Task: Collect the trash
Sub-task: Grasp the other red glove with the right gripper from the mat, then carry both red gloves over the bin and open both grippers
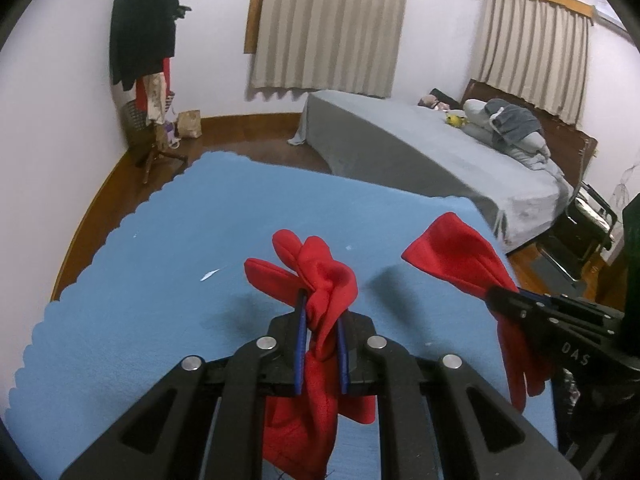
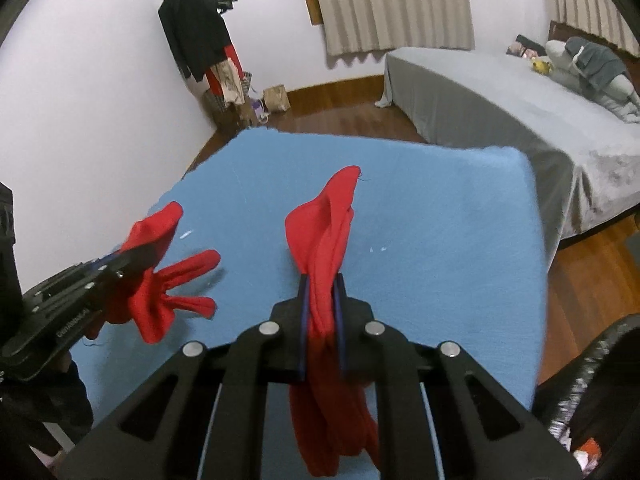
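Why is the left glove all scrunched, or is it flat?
Scrunched. The left gripper is shut on the glove around its middle, so it bunches and its fingers stick up off the blue cloth.

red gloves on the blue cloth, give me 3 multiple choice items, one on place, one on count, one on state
1. Where do the red gloves sit?
A. flat on the bed
B. in the grippers, above the blue cloth
C. on the coat rack

2. How many red gloves show?
A. one
B. two
C. four

3. How is the right gripper?
A. wide open
B. shut on a glove
C. shut on nothing

Key:
1 B: the left gripper holds the left glove and the right gripper the right glove, over the blue cloth.
2 B: one glove hangs in each gripper.
3 B: red fabric is pinched between its pads.
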Available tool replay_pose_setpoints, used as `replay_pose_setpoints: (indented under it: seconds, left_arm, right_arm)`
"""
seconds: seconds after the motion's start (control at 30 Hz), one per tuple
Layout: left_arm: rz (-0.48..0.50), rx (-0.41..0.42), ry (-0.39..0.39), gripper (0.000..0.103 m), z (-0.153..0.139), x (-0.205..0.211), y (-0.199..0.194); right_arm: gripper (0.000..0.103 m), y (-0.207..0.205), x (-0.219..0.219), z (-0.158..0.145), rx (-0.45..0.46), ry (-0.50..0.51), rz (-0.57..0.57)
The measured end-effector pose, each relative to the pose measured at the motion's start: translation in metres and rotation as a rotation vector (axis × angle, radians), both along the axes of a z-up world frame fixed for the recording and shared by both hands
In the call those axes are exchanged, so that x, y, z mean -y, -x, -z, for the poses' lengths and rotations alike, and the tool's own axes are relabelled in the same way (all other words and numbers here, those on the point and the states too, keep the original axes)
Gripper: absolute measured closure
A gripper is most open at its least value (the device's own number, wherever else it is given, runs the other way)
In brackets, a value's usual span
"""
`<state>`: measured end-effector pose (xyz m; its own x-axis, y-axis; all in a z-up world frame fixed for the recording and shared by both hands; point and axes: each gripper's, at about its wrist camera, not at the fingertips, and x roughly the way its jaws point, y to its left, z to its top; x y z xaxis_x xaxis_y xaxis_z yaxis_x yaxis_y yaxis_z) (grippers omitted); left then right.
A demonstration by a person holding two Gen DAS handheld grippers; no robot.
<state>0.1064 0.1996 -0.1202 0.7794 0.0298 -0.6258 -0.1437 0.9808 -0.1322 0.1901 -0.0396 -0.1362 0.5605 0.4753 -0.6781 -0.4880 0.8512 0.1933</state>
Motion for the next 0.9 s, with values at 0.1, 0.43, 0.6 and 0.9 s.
replay_pose_setpoints:
  seconds: [0.1,0.43,0.6,0.9]
  left_arm:
    - [0.010,0.013,0.006,0.090,-0.009,0.008,0.003]
    - [0.047,0.056,-0.004,0.090,-0.036,0.033,0.015]
    - [0.068,0.072,-0.005,0.090,-0.048,0.046,0.023]
    - [0.129,0.111,-0.006,0.090,-0.069,0.074,0.037]
  right_arm:
    - [0.093,0.007,0.010,-0.012,0.016,-0.013,0.010]
    - [0.092,0.034,0.040,-0.043,0.064,-0.048,0.030]
    - [0.092,0.047,0.055,-0.060,0.099,-0.061,0.037]
    - [0.092,0.070,0.086,-0.085,0.151,-0.081,0.066]
